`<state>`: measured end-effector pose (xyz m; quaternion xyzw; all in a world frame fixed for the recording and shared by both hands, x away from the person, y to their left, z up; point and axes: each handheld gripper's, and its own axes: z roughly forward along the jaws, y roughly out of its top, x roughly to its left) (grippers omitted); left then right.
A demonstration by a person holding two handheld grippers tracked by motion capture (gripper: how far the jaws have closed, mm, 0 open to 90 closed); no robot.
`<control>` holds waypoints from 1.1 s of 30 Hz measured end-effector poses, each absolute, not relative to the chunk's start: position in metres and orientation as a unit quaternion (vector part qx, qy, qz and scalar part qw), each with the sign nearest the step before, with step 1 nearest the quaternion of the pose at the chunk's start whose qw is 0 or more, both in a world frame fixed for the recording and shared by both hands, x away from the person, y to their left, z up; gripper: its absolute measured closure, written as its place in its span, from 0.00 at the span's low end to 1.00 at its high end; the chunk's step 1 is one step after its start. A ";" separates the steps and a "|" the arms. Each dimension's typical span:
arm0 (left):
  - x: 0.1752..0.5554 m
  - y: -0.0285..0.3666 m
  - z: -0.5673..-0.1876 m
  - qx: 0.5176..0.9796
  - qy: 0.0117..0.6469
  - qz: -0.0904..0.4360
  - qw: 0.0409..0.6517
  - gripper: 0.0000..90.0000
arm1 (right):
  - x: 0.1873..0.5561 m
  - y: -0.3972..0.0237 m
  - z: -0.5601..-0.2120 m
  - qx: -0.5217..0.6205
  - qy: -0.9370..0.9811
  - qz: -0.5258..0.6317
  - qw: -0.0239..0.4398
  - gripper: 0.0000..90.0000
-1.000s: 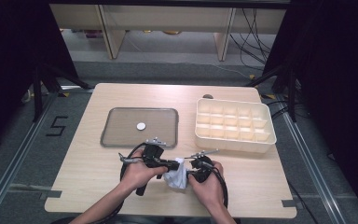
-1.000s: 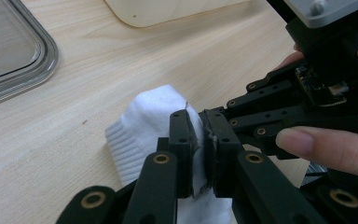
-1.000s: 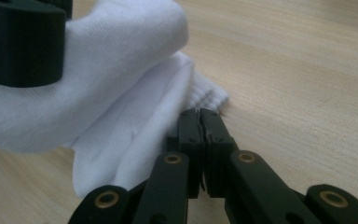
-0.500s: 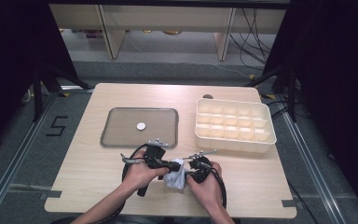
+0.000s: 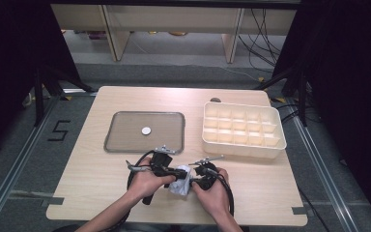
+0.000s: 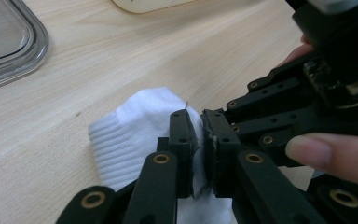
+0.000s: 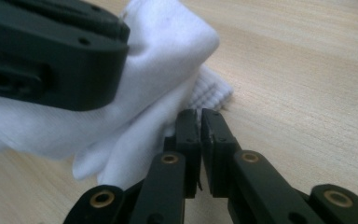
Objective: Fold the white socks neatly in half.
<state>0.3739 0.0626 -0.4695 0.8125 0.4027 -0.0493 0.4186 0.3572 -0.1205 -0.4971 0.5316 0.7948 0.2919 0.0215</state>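
Left gripper clamps the white sock; right gripper, jaws just easing apart, barely pinches its hem. Beyond: glass tray, compartment box. Sock underside hidden.

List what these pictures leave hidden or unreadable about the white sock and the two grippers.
- White sock, high view: both hands cover most of it, shape unreadable.
- Left gripper, its own view: pads pinch sock fabric; the bottom edge crops the cloth.
- Right gripper, its own view: jaws almost together; whether cloth lies between is unclear.
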 end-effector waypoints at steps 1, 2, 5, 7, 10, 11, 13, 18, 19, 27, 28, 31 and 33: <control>0.373 0.062 -0.470 0.813 0.403 -0.045 0.417 0.91 | 0.357 -0.121 -0.496 0.533 0.791 0.301 0.017 0.95; 0.371 0.060 -0.471 0.816 0.403 -0.041 0.413 0.91 | 0.358 -0.123 -0.495 0.539 0.789 0.296 0.014 0.94; 0.369 0.058 -0.475 0.819 0.395 -0.038 0.414 0.90 | 0.361 -0.132 -0.490 0.538 0.784 0.308 0.027 0.93; 0.367 0.056 -0.477 0.821 0.393 -0.038 0.412 0.90 | 0.363 -0.138 -0.485 0.553 0.771 0.315 0.030 0.91; 0.366 0.055 -0.478 0.826 0.385 -0.033 0.411 0.90 | 0.367 -0.145 -0.476 0.566 0.755 0.330 0.032 0.88; 0.365 0.054 -0.478 0.825 0.387 -0.029 0.411 0.89 | 0.365 -0.143 -0.473 0.582 0.743 0.328 0.023 0.86; 0.365 0.053 -0.478 0.825 0.385 -0.030 0.411 0.89 | 0.369 -0.148 -0.470 0.575 0.748 0.331 0.033 0.85; 0.363 0.053 -0.479 0.827 0.384 -0.028 0.410 0.88 | 0.372 -0.145 -0.468 0.587 0.732 0.346 0.007 0.80; 0.363 0.053 -0.479 0.827 0.384 -0.029 0.410 0.88 | 0.372 -0.146 -0.470 0.579 0.741 0.341 0.018 0.79; 0.362 0.052 -0.480 0.828 0.379 -0.023 0.412 0.87 | 0.378 -0.143 -0.474 0.592 0.722 0.357 -0.020 0.71; 0.362 0.052 -0.480 0.829 0.379 -0.020 0.411 0.87 | 0.378 -0.143 -0.474 0.591 0.723 0.358 -0.021 0.71; 0.362 0.052 -0.480 0.829 0.378 -0.022 0.411 0.87 | 0.380 -0.141 -0.477 0.590 0.721 0.362 -0.030 0.73; 0.362 0.052 -0.480 0.830 0.378 -0.022 0.410 0.87 | 0.381 -0.141 -0.479 0.586 0.723 0.364 -0.032 0.76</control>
